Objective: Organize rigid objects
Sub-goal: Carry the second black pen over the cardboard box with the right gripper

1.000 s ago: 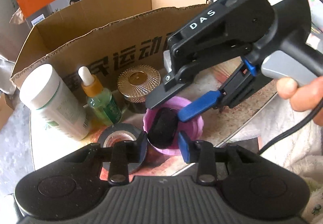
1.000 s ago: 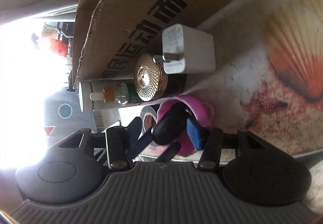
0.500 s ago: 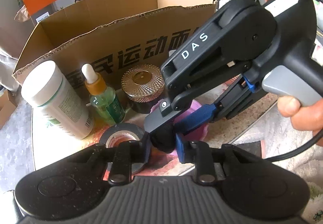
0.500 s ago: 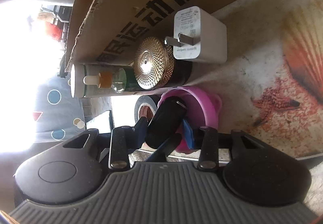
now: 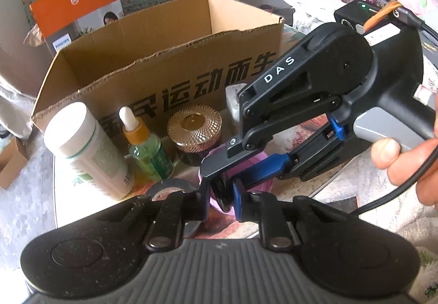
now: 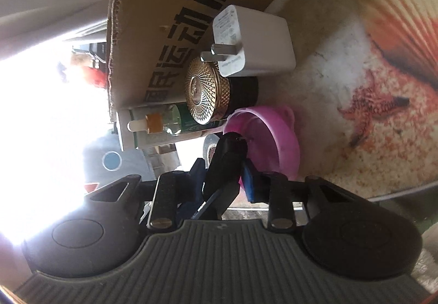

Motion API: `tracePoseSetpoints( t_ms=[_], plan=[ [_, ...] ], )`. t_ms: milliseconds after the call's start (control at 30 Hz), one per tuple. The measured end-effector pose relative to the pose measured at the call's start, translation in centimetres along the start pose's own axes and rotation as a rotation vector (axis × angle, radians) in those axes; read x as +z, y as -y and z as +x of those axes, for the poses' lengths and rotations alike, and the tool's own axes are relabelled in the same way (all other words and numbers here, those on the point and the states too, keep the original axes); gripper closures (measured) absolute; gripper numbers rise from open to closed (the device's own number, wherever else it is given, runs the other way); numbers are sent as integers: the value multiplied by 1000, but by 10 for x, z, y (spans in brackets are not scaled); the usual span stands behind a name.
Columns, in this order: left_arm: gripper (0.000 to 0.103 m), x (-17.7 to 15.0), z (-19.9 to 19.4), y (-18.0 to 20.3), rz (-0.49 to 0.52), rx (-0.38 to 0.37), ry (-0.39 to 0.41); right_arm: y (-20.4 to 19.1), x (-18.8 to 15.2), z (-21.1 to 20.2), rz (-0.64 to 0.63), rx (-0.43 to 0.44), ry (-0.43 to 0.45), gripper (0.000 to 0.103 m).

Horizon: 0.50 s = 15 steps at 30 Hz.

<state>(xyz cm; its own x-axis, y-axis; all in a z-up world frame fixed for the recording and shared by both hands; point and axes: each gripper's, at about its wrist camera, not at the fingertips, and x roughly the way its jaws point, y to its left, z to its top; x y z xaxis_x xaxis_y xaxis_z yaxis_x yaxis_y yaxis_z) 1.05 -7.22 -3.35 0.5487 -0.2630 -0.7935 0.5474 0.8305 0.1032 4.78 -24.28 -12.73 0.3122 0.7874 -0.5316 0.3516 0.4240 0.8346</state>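
Observation:
A small black oblong object [image 5: 221, 194] sits at the near rim of a pink bowl [image 5: 267, 185]. My left gripper [image 5: 222, 200] is shut on the object's near end. My right gripper [image 5: 223, 178], held by a hand [image 5: 402, 161], reaches in from the right, with its black and blue fingers around the same object. In the right wrist view the black object [image 6: 227, 158] stands between my right gripper's [image 6: 223, 180] pads, which touch both of its sides while the jaws are closing. The pink bowl [image 6: 273, 139] lies just beyond.
An open cardboard box [image 5: 164, 57] stands behind. In front of it are a white bottle [image 5: 87, 148], a green dropper bottle [image 5: 145, 148], a gold-lidded jar [image 5: 194, 128], a white charger [image 6: 254, 41] and a tape roll [image 5: 169, 186]. The table's [image 6: 356, 85] edge runs close at the right.
Both grippers' jaws have narrowed onto the black object. The right gripper has come lower and closer to my left fingers. The object has shifted from the bowl's middle to its near rim.

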Motion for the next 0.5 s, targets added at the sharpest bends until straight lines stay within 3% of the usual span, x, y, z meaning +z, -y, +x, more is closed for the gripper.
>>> tracePoseSetpoints(
  t_ms=[267,500],
  plan=[
    [85,8,-32,8,46,39,75,-13,-11,-21,-41,50,38,76],
    [85,45,-69,-12,35,120,199,-80,-12,-48,-225,102,95,76]
  ],
)
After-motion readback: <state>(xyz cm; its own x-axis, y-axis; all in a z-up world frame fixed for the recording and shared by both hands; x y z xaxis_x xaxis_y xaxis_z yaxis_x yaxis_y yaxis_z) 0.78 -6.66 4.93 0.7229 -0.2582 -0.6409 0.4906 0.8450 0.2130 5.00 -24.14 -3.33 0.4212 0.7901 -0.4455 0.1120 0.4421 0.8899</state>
